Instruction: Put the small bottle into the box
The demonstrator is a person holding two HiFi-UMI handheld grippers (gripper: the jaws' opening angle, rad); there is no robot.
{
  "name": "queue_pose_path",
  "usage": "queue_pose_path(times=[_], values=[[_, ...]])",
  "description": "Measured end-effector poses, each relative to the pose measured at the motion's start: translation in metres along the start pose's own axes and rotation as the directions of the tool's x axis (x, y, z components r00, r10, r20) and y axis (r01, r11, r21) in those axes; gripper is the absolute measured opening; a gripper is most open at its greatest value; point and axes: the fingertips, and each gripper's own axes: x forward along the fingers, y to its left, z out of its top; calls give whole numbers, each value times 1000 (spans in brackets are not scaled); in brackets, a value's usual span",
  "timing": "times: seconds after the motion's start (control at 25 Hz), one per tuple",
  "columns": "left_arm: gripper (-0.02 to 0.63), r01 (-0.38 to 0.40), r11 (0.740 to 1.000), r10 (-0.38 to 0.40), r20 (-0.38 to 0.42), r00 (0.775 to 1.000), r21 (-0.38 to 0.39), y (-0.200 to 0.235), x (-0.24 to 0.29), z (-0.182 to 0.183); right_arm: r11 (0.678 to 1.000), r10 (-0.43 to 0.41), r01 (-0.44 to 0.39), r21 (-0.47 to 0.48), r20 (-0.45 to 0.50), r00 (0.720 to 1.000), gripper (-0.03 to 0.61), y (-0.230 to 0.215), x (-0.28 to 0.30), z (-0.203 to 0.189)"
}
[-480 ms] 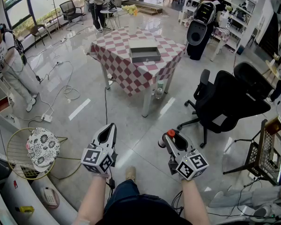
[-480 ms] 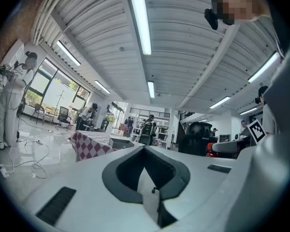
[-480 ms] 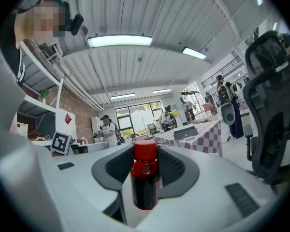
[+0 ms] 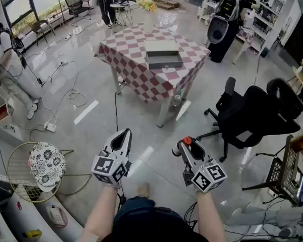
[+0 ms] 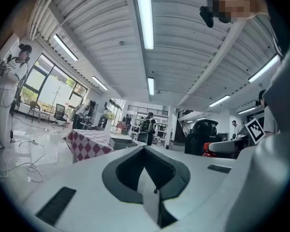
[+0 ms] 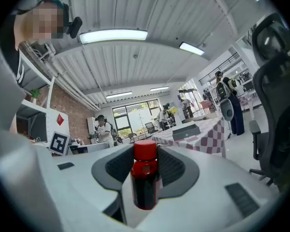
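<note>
Carrying a small bottle (image 6: 145, 178) with a red cap, a person stands on a pale floor, well apart from a table (image 4: 136, 79) draped in a red and white checked cloth. The right gripper (image 4: 184, 144) has its jaws clamped on the bottle's dark body and holds it upright. A shallow grey box (image 4: 164, 62), open at the top, sits on the tabletop, and the bottle is nowhere near it yet. The left gripper (image 4: 123, 135) is held beside the right, jaws pressed together with nothing between them.

The step in hand looks like the carry to the table. To do it well, keep the grip firm and the bottle upright. Steer clear of the black office chair (image 4: 252, 115) to the right and the cables (image 4: 70, 97) trailing on the floor to the left. Bring the bottle over the box opening before lowering, and let go only once it is inside the walls.

The head view shows the whole route, but only the bottle's red cap peeks out there. The right gripper view shows the full bottle between the jaws, with the box far beyond. The left gripper view confirms that claw is clenched and empty
</note>
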Motion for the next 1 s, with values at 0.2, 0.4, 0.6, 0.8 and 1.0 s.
queue_pose_path(times=[0.2, 0.4, 0.6, 0.8, 1.0], values=[[5, 17, 1000, -17, -14, 1000, -6, 29, 26, -1, 999, -26, 26, 22, 15, 1000, 149, -14, 35, 2], [5, 29, 1000, -29, -18, 999, 0, 51, 46, 2, 999, -36, 35, 28, 31, 999, 149, -20, 63, 5], [5, 41, 999, -41, -30, 999, 7, 61, 58, 3, 999, -32, 31, 39, 28, 999, 149, -23, 80, 8], [5, 36, 999, -36, -39, 999, 5, 70, 76, 2, 998, -25, 24, 53, 24, 999, 149, -37, 101, 9], [5, 26, 1000, -26, -46, 999, 1, 83, 101, 1, 998, -13, 12, 54, 20, 1000, 149, -56, 128, 16]])
